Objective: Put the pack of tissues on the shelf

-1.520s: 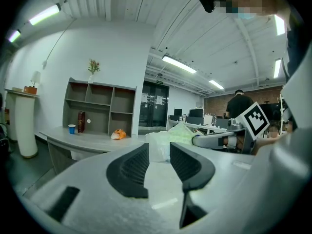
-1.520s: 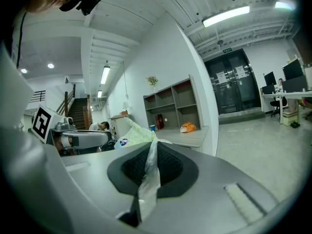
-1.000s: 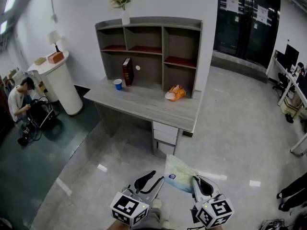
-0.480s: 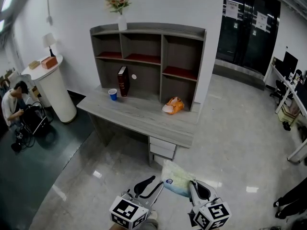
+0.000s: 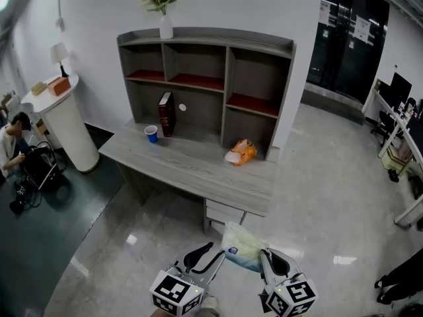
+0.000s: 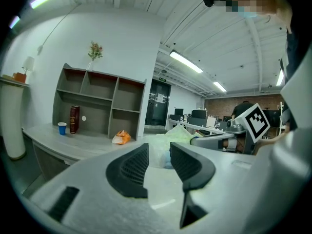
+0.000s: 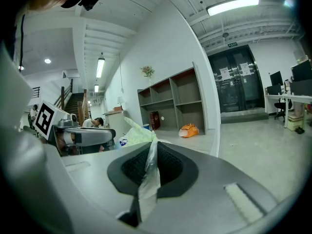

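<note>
The pack of tissues (image 5: 242, 246), in pale green and white film with a blue mark, hangs low in the head view between my two grippers. My right gripper (image 5: 268, 256) is shut on a flap of its film (image 7: 148, 167), which is pinched flat between the pads. My left gripper (image 5: 217, 251) sits at the pack's left end with its jaws apart. The pack (image 6: 168, 140) shows through that gap, just beyond the tips. Ahead, the grey shelf unit (image 5: 225, 71) with red-lined compartments stands on a grey desk (image 5: 198, 170).
On the desk are a dark red book (image 5: 165, 113), a blue cup (image 5: 151, 133) and an orange bag (image 5: 240, 152). A vase of flowers (image 5: 163, 12) tops the shelf. A white round counter (image 5: 63, 127) and a seated person (image 5: 13, 147) are at the left, drawers (image 5: 221, 213) under the desk.
The desk and shelf have come nearer and shifted slightly in the head view. Both grippers and the pack keep the same place at the bottom of the view, the right grip unchanged.
</note>
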`<state>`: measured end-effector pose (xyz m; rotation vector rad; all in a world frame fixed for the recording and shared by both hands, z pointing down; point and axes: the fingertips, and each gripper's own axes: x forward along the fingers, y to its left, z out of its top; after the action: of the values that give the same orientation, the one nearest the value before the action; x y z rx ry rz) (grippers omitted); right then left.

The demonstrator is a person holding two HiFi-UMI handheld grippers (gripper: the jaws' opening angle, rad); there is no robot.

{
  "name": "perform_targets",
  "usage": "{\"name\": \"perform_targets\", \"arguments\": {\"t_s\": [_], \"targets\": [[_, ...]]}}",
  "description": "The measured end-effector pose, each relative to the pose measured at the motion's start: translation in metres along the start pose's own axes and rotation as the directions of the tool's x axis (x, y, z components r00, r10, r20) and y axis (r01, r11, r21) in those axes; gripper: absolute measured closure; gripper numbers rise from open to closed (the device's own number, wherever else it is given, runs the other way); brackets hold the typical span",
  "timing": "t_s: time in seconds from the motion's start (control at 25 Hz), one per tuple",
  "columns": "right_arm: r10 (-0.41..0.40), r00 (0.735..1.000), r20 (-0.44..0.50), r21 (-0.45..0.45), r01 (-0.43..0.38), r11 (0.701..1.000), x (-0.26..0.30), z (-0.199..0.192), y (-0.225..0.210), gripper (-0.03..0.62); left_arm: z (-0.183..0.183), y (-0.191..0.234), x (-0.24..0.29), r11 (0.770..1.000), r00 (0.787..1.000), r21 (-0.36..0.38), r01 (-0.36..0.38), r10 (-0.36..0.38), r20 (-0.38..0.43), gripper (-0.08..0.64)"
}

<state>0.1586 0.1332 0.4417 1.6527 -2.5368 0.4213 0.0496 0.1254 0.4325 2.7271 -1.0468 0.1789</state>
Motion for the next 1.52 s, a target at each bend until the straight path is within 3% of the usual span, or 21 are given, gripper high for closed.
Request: {"name": "perform_targets", "arguments": {"t_s": [0.36, 0.76, 1.52], "targets": [[-0.029, 1.000, 0.009, -0.003, 0.029, 1.000, 0.044, 0.018, -0.003, 0.580, 0.010, 0.040, 0.009, 1.000, 1.000, 0.010, 0.014, -0.014, 0.019, 0.430], [-0.046, 0.999, -0.012, -0.008, 0.046, 0.999, 0.084, 0.034, -0.032, 0.580, 0.021, 0.078, 0.037, 0.999, 0.999, -0.019, -0.028, 0.029, 0.027, 0.426], [0.140, 0.990, 0.028, -0.082, -0.138, 0.987, 0.188, 0.093, -0.098, 0.580, 0.061, 0.129, 0.132, 0.986, 0.985, -0.017, -0.166, 0.167, 0.045, 0.425]]}}
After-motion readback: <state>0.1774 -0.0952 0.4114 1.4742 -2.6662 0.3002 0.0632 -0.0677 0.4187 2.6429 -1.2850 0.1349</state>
